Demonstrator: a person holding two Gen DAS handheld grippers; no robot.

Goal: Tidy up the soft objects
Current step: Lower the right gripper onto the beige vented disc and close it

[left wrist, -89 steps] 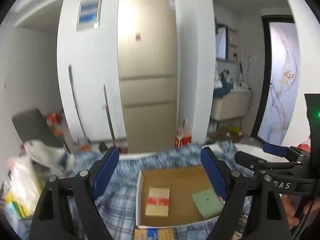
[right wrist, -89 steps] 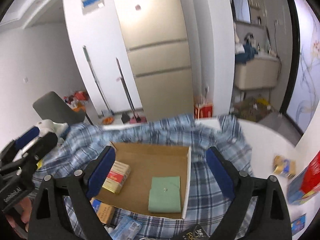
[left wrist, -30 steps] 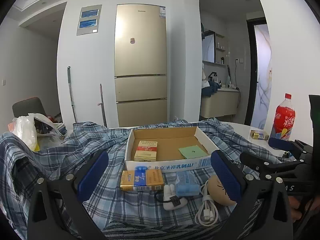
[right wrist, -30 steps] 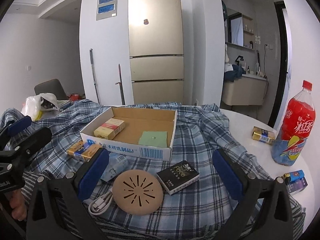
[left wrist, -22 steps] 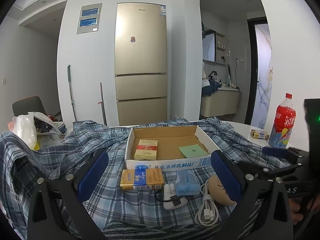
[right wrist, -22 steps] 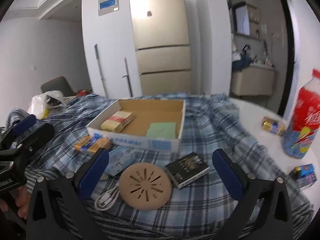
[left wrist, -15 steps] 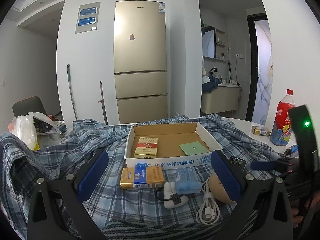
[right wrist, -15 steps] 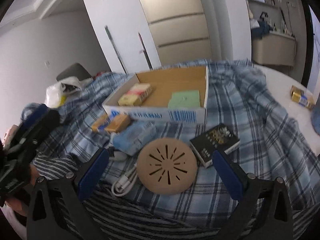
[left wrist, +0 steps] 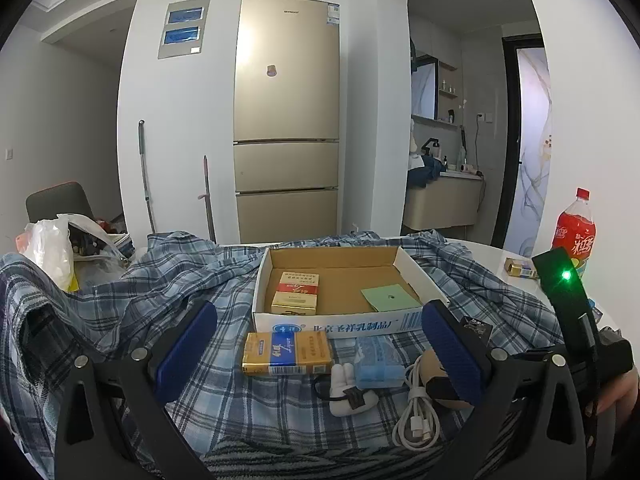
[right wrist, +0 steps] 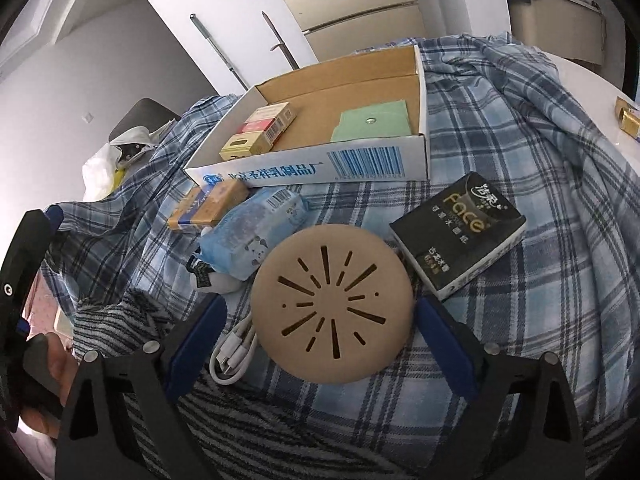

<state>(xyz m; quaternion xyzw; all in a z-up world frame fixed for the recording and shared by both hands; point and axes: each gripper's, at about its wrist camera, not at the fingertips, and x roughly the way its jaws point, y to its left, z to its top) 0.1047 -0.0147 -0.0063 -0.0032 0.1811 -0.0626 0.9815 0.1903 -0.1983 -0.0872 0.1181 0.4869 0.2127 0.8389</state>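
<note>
A round tan soft disc point(right wrist: 333, 304) with slit marks lies on the plaid cloth point(right wrist: 540, 208). My right gripper point(right wrist: 318, 332) is open, its blue pads on either side of the disc, just above it. A blue tissue pack point(right wrist: 256, 236) and a black "Face" box point(right wrist: 460, 232) lie beside the disc. My left gripper point(left wrist: 320, 352) is open and empty, held above the cloth before a yellow-blue box point(left wrist: 287, 353), the tissue pack point(left wrist: 378, 362) and a white cable point(left wrist: 416, 420). The cardboard box point(left wrist: 336, 322) holds a red-yellow carton point(left wrist: 296, 292) and a green pad point(left wrist: 390, 297).
A red soda bottle point(left wrist: 575, 232) and a small gold box point(left wrist: 520, 268) stand on the white table at right. A white plastic bag point(left wrist: 52, 248) and a chair sit at left. A fridge point(left wrist: 286, 120) stands behind. A striped cloth point(right wrist: 120, 320) lies at the near edge.
My right gripper has tilted down and moved in close over the tan disc, which now sits between its pads. My left gripper has stayed nearly still.
</note>
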